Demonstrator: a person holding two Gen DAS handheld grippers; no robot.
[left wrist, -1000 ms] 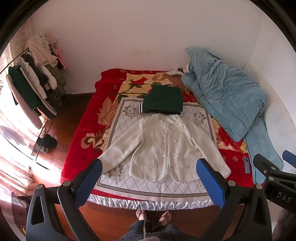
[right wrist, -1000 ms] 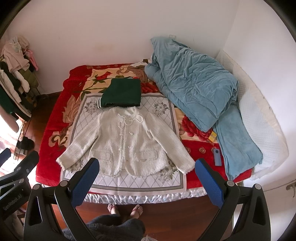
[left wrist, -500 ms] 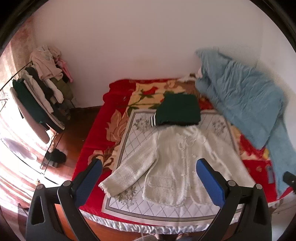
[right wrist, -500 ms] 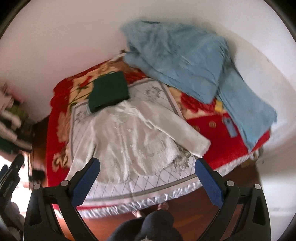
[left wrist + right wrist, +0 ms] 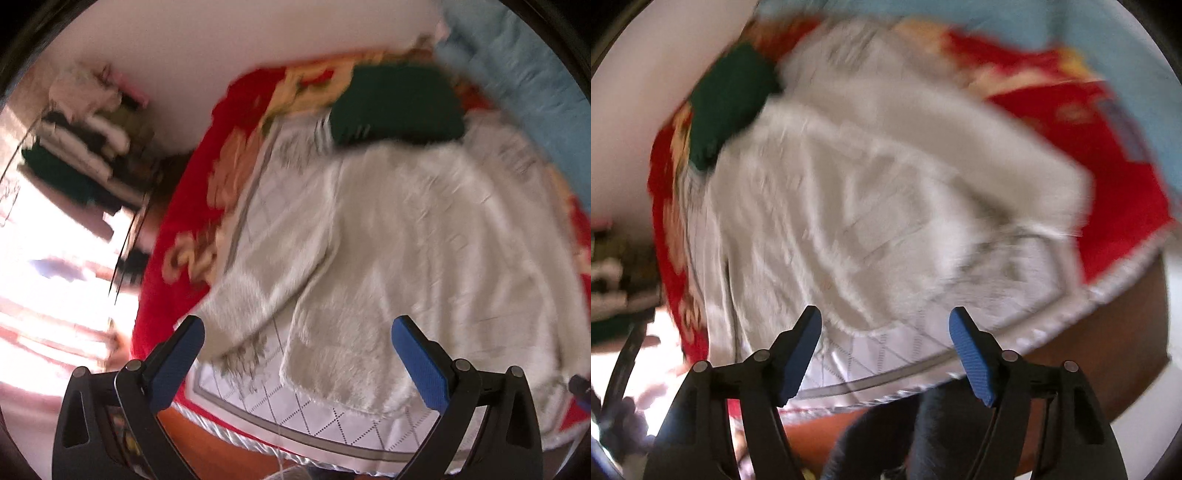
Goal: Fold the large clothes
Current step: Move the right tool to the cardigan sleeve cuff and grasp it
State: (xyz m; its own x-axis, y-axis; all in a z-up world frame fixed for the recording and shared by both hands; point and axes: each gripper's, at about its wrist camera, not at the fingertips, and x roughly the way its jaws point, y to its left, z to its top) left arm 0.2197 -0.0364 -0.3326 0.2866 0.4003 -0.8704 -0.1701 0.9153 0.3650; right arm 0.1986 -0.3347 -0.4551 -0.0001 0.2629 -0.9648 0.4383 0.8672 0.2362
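Note:
A white fuzzy jacket (image 5: 424, 251) lies spread flat on the bed, sleeves out to both sides, and shows as a blurred white jacket (image 5: 827, 206) in the right wrist view. My left gripper (image 5: 297, 343) hangs open above the near left part of it, between the left sleeve cuff (image 5: 229, 317) and the hem. My right gripper (image 5: 884, 332) hovers over the hem near the bed's front edge; its jaws are closing with nothing pressed between them. A folded dark green garment (image 5: 395, 107) lies just beyond the collar.
The bed carries a red floral blanket (image 5: 236, 155) with a white quilted panel. A light blue duvet (image 5: 528, 74) is heaped at the far right. A clothes rack (image 5: 85, 147) stands left of the bed. The person's dark trouser legs (image 5: 923, 435) show below the bed edge.
Both grippers have dropped steeply toward the bed and tilted downward, so the jacket fills the views. The right gripper's jaws have narrowed and its view has rolled. Both views are now motion-blurred.

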